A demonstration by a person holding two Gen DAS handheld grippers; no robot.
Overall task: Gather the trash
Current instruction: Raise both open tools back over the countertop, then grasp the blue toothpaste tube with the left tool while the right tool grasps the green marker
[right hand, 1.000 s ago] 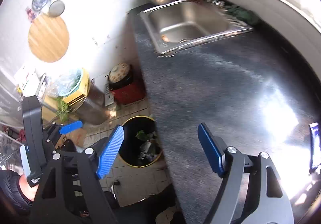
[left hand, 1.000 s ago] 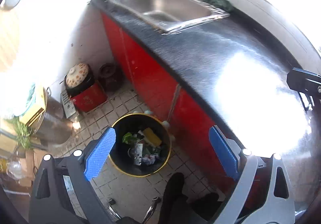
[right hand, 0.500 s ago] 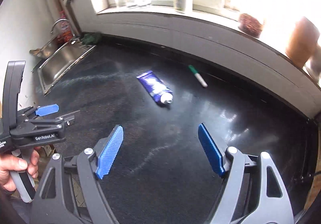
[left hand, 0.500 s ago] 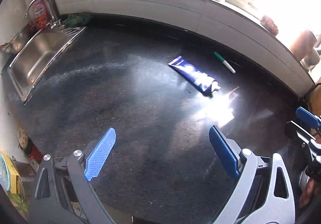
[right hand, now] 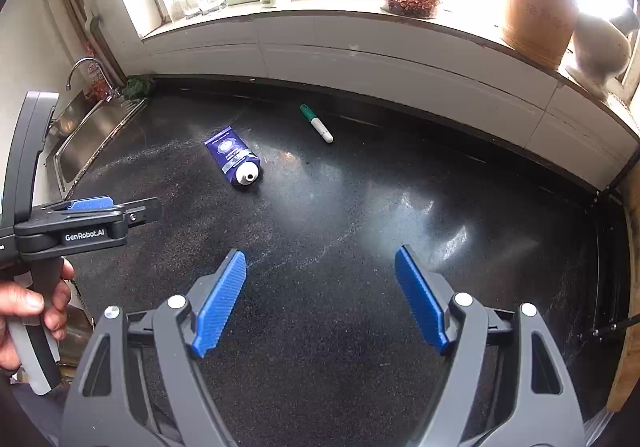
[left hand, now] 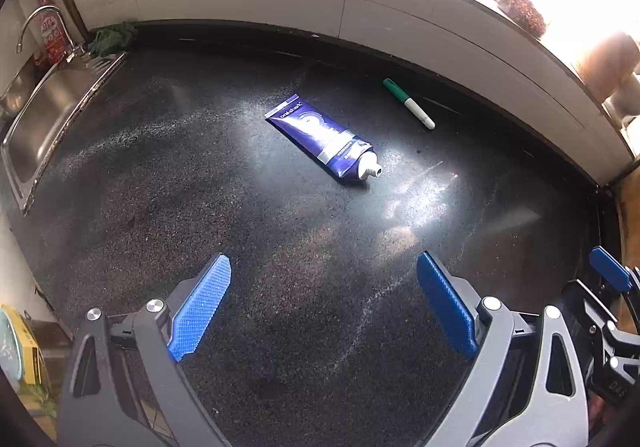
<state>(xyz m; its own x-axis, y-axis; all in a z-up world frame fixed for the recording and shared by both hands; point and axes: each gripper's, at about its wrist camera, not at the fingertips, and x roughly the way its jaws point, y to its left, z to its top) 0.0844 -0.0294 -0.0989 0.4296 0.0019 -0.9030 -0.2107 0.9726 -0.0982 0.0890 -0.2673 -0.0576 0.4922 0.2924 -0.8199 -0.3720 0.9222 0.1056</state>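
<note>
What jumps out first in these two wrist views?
A blue toothpaste tube lies uncapped mid-counter on the black countertop, nozzle toward the camera. Just beyond it, nearer the white backsplash, lies a green-capped marker, apart from the tube. Both grippers hover open and empty above the counter: the left gripper and the right gripper; the sink sits far left.

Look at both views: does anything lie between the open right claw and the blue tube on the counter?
Nothing visible does. Only bare black counter lies between the right claw and the tube; the marker lies off beyond it.
</note>
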